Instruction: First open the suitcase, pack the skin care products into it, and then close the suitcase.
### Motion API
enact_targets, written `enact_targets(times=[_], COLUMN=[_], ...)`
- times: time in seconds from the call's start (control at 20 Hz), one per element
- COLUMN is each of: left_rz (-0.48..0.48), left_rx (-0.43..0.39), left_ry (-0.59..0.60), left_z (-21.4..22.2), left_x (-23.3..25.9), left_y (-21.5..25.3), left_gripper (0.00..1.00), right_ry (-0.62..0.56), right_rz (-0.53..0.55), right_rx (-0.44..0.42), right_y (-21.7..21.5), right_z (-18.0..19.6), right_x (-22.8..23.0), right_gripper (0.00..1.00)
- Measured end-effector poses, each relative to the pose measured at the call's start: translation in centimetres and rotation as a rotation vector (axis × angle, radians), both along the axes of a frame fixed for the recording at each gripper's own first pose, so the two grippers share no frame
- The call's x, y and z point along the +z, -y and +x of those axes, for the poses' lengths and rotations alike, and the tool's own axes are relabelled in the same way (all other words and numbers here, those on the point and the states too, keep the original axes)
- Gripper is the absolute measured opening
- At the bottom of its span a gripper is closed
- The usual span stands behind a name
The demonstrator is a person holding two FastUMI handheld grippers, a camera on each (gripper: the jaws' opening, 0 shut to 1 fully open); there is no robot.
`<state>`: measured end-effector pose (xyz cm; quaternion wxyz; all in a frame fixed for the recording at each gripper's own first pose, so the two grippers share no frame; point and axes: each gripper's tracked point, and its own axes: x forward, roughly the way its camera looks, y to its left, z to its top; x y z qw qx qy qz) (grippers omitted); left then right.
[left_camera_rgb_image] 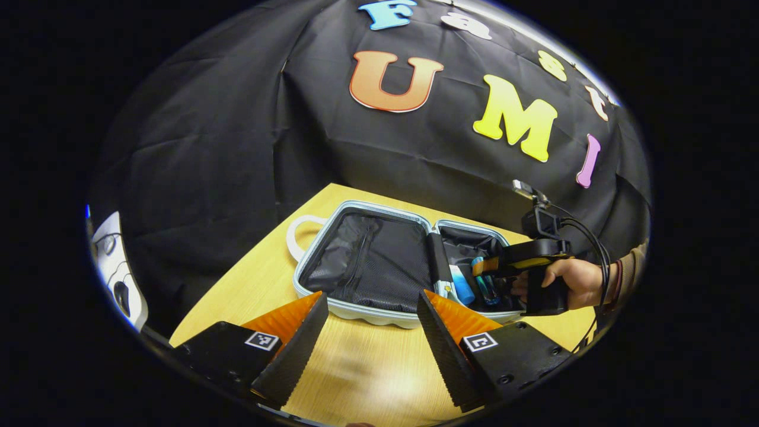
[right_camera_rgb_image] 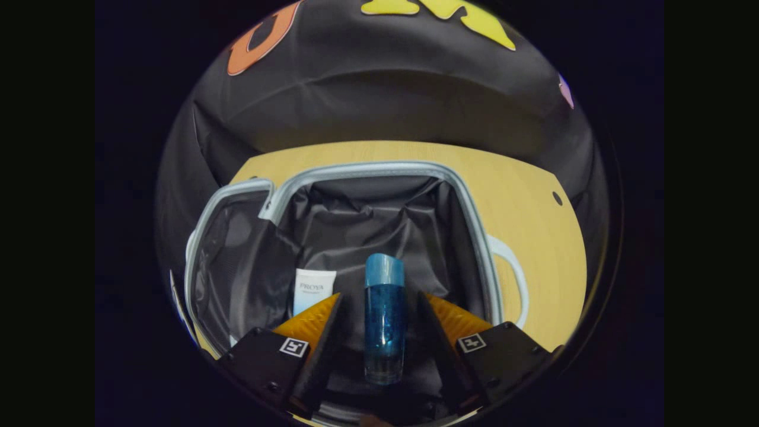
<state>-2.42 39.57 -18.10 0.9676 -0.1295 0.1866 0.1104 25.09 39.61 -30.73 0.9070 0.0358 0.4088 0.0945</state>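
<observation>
The pale blue hard-shell suitcase [left_camera_rgb_image: 379, 317] lies open on the wooden worktop [left_camera_rgb_image: 356, 367], filling the middle of the left gripper view. In the right gripper view the right tongs [right_camera_rgb_image: 379, 323] are spread, and the translucent blue bottle with a blue cap [right_camera_rgb_image: 384, 317] lies between the fingers without either seeming to touch it, though the lower edge of that frame is too dark to be sure. It rests on the black lining of the right-hand half, just beside a white squeeze tube [right_camera_rgb_image: 313, 289].

The risk from here: lifting the tongs askew could clip the bottle and roll it toward the hinge, or snag the loose lining.

The left gripper view adds what the other lacks: the person's hand [left_camera_rgb_image: 572, 281] holding the right tongs at centre right, the mesh-lined left half, and the left tongs [left_camera_rgb_image: 372, 332] spread over bare worktop, pinching nothing.
</observation>
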Motion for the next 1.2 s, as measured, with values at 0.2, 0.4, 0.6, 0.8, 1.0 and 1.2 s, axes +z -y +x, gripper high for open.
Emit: enact_targets(times=[0.2, 0.4, 0.6, 0.8, 1.0, 1.2], left_rz=[-0.084, -0.239, -0.455, -0.643, -0.743, -0.728], left_rx=[0.058, 0.11, 0.136, 0.218, 0.254, 0.25], left_ry=[0.034, 0.099, 0.153, 0.218, 0.194, 0.175], left_z=[1.6, 4.3, 8.0, 9.5, 11.4, 12.1], left_x=[-0.1, -0.2, -2.2, -3.2, -6.7, -8.2], left_y=[-4.6, -8.8, -11.9, -15.6, -17.1, -17.9], left_gripper=[0.97, 0.97, 0.97, 0.96, 0.92, 0.74], right_ry=[0.141, 0.274, 0.345, 0.383, 0.43, 0.463], right_rz=[0.027, 0.03, 0.023, -0.015, -0.038, -0.096], right_rx=[0.063, 0.099, 0.081, 0.037, -0.038, -0.018], right_y=[1.3, 4.2, 9.1, 15.0, 19.5, 20.9], right_z=[-1.5, -3.6, -6.7, -10.5, -13.3, -14.1], right_x=[7.5, 15.4, 20.8, 23.8, 26.3, 26.6], right_gripper=[0.77, 0.8, 0.8, 0.8, 0.8, 0.8])
